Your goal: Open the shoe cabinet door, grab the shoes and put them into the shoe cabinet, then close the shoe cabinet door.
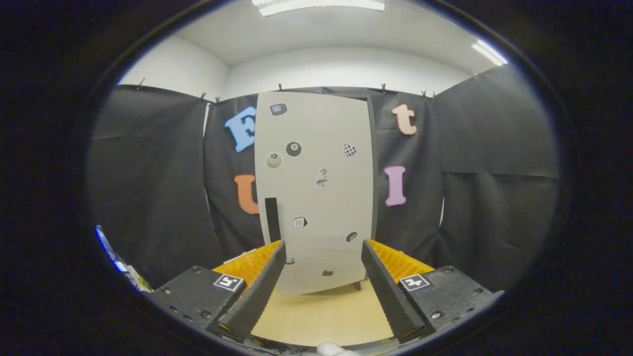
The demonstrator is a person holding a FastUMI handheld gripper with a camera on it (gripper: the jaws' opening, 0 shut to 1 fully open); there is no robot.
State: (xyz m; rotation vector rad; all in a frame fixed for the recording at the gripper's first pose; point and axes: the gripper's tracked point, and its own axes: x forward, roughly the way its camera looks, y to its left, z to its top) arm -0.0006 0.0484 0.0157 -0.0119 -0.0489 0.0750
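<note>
A tall pale shoe cabinet point(316, 193) stands straight ahead against the booth's black cloth wall, its door shut and covered with several small stickers. A black vertical handle point(272, 219) sits on the door's left side, just above my left fingertip. My gripper point(324, 249) is open, its fingers spread wide with nothing between them, and the cabinet's lower part shows in the gap beyond them. The cabinet rests on a light wooden floor point(321, 311).
Black cloth walls close in on the left, right and behind the cabinet. A small cluttered object point(121, 264) lies low at the far left. A bit of something white point(334, 350) shows beneath the gripper.
</note>
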